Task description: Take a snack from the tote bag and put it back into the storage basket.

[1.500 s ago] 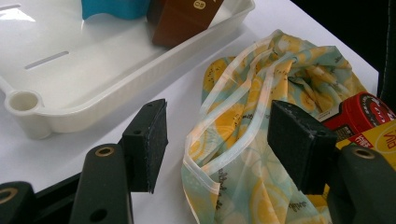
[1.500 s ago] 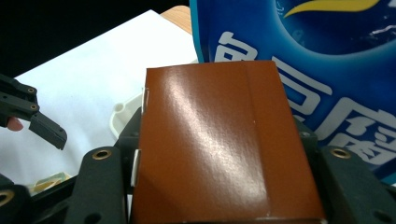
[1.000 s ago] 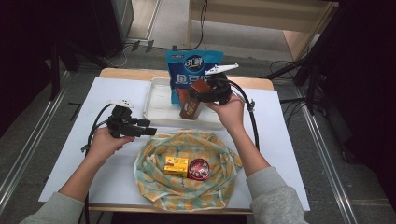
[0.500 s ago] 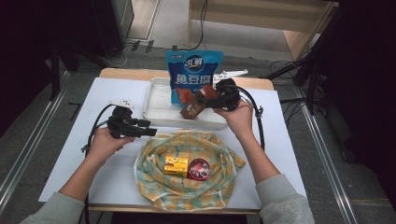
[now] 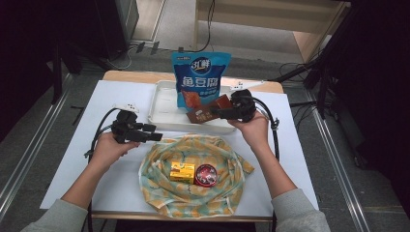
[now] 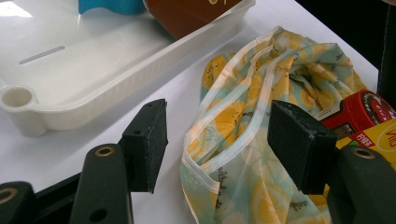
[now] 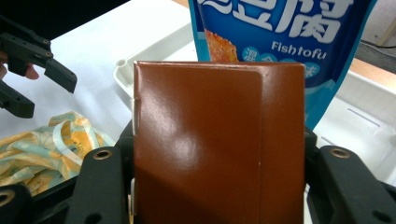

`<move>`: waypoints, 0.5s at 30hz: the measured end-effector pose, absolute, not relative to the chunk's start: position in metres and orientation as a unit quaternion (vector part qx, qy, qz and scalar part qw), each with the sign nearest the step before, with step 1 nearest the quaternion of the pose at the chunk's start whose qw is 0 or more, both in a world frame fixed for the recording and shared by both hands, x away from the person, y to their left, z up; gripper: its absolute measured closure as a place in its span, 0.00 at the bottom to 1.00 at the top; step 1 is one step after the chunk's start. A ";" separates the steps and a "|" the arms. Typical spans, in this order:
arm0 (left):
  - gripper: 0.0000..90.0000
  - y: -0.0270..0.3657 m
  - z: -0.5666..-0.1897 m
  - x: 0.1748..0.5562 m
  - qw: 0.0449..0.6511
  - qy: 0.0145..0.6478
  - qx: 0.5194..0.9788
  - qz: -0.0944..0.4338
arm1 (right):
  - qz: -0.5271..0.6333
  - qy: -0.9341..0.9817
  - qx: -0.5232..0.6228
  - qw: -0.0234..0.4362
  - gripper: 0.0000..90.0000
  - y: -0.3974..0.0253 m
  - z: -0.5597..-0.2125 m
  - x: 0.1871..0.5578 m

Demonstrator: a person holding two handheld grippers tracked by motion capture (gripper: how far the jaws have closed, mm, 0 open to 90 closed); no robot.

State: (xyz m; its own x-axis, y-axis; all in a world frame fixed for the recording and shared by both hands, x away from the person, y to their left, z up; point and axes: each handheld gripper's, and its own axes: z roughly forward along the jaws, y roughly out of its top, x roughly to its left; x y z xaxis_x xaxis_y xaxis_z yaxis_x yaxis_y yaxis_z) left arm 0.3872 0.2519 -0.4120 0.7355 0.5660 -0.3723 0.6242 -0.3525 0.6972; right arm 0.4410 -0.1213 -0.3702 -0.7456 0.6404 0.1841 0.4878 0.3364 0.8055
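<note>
My right gripper (image 5: 218,112) clamped on a brown box (image 7: 217,140) over the white tray's (image 5: 164,118) near rim, blue fish tofu pouch (image 5: 200,77) just behind it (standing in the tray), my left gripper (image 6: 217,140) wide apart, empty, above the yellow patterned cloth (image 5: 193,145) on the table (image 5: 72,145).

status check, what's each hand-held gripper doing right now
Right hand-held gripper shut on brown packet, above white tray. Left hand-held gripper open, empty, beside yellow bag. Nothing in the way.
</note>
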 end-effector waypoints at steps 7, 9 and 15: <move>0.43 0.252 -0.412 0.387 0.439 0.362 0.822 -0.034 | 0.461 0.813 0.347 0.075 0.49 -0.122 -0.377 0.437; 0.43 0.252 -0.412 0.387 0.439 0.362 0.822 -0.033 | 0.461 0.814 0.347 0.073 0.49 -0.121 -0.379 0.437; 0.43 0.252 -0.412 0.387 0.438 0.362 0.822 -0.034 | 0.458 0.817 0.344 0.067 0.49 -0.116 -0.381 0.438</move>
State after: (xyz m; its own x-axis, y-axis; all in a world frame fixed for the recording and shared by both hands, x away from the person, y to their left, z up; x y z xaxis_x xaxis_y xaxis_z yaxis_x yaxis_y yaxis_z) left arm 0.3873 0.2518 -0.4121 0.7356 0.5656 -0.3727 0.6248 -0.3540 0.6959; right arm 0.4377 -0.1158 -0.3811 -0.7544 0.6234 0.2053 0.5006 0.3441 0.7944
